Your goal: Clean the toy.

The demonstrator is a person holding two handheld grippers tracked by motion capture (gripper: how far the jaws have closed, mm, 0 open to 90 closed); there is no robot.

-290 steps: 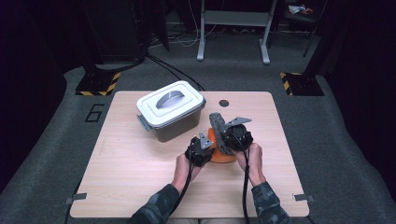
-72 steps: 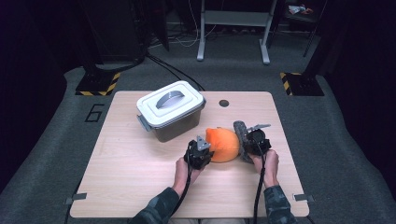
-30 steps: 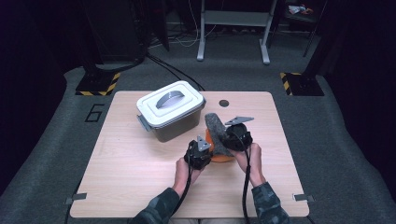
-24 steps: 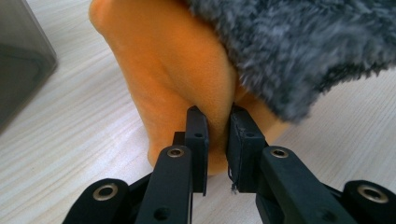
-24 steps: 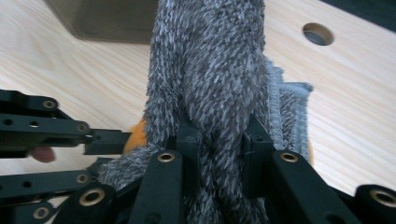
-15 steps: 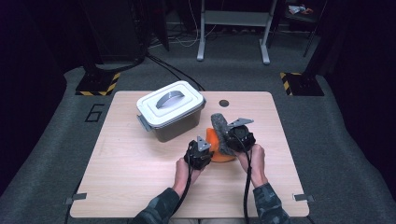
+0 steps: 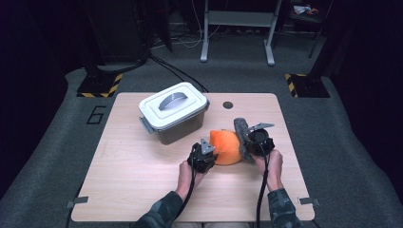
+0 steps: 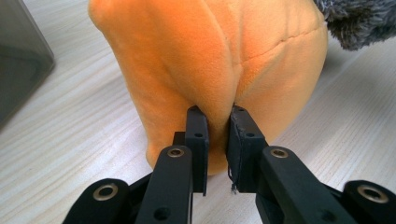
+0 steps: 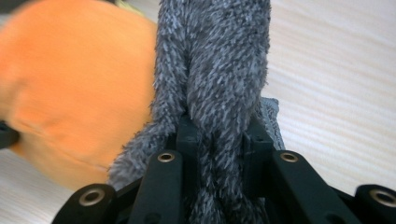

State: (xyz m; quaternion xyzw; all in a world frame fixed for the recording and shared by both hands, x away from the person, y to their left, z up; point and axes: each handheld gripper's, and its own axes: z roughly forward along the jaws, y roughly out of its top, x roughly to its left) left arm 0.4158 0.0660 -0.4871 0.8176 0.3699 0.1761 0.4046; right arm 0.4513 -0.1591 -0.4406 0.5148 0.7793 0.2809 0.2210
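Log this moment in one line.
left hand-held gripper: shut on orange plush | right hand-held gripper: shut on grey fur | box: lidded

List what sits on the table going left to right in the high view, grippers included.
Lidded grey container → left gripper, pinching the orange plush → orange plush → right gripper, clamped on the grey furry piece.

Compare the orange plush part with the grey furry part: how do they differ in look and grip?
The orange part is smooth and rounded; the grey part is shaggy and long. The left gripper pinches only a fold of the orange part; the right gripper closes around the grey part's whole width. Both are soft, touch each other, and are gripped.
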